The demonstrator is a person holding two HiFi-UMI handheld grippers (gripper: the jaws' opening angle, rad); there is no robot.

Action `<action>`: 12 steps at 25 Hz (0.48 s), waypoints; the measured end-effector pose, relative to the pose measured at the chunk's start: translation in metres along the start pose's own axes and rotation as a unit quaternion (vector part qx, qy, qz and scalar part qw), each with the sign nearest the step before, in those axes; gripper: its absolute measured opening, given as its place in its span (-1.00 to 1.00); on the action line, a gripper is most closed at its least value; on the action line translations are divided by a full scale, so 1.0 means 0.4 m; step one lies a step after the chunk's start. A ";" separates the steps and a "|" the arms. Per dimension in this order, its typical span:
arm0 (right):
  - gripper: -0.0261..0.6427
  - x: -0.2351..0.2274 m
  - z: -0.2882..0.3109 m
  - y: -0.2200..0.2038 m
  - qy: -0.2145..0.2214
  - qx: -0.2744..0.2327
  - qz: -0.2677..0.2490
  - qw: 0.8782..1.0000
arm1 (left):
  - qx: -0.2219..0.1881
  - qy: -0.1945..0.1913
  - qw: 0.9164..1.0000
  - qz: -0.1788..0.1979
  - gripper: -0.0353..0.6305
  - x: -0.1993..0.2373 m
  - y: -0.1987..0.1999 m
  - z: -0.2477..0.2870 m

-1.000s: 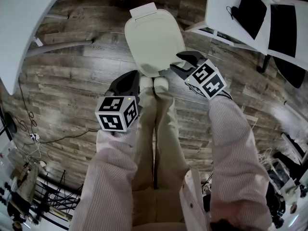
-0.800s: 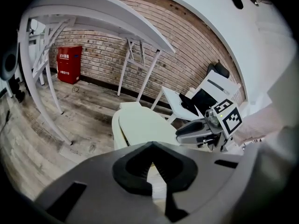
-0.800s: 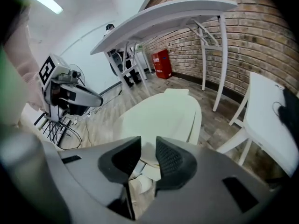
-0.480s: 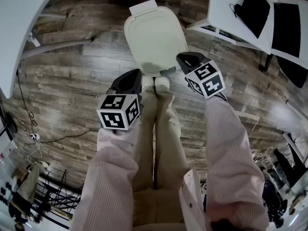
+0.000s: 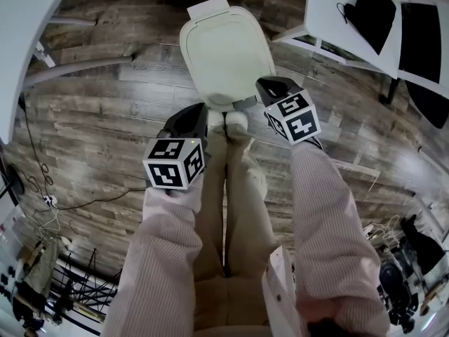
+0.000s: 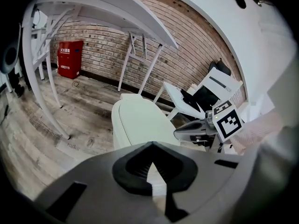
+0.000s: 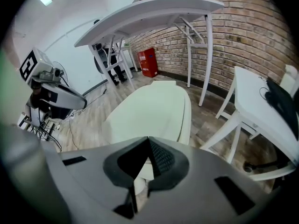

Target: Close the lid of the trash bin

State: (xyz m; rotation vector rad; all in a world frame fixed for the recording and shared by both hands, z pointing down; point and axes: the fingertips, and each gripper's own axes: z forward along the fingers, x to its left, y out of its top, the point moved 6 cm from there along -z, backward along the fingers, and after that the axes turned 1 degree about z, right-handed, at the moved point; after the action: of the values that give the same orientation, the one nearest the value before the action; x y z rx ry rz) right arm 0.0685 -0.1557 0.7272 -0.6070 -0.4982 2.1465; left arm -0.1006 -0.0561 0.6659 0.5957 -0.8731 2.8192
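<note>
The trash bin [image 5: 226,55] stands on the wooden floor [image 5: 105,118], straight ahead of the person's shoes [image 5: 235,120]. Its cream lid [image 6: 140,122] lies flat on top, already down, with a small tab [image 5: 208,9] sticking out at the far edge.

The left gripper [image 5: 193,112] hangs just beside the near left corner of the bin and points steeply down. In the left gripper view its jaws are closed tip to tip, with nothing between them.

The right gripper [image 5: 265,86] is at the near right edge of the lid. Whether it touches the lid cannot be told. In the right gripper view its jaws are also closed, the tips meeting in front of the lid, and they hold nothing.

Each gripper carries a cube with square markers, and striped sleeves [image 5: 323,216] run back from both.

A white desk [image 5: 326,20] with black flat things on it stands to the right of the bin. Another white desk [image 5: 28,20] curves in at the left. A red box [image 6: 69,59] sits on the floor against the brick wall [image 6: 107,45].
</note>
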 end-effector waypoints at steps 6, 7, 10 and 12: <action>-0.91 0.012 0.017 -0.006 -0.022 0.017 -0.029 0.999 | 0.000 -0.002 1.000 -0.001 -0.91 0.001 -0.010 0.013; -0.91 0.016 0.018 -0.005 -0.026 0.022 -0.034 0.999 | 0.000 -0.002 1.000 -0.002 -0.91 0.000 -0.012 0.015; -0.91 0.025 0.023 -0.007 -0.045 0.037 -0.057 0.997 | 0.001 -0.004 1.000 -0.003 -0.91 -0.003 -0.016 0.020; -0.91 0.029 0.026 -0.006 -0.060 0.048 -0.072 0.994 | 0.001 -0.006 1.000 -0.004 -0.91 -0.006 -0.017 0.023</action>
State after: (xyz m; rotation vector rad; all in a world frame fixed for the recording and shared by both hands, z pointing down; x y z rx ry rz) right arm 0.0577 -0.1462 0.7340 -0.3793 -0.4848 2.0635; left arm -0.0938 -0.0557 0.6756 0.6158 -0.8686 2.8135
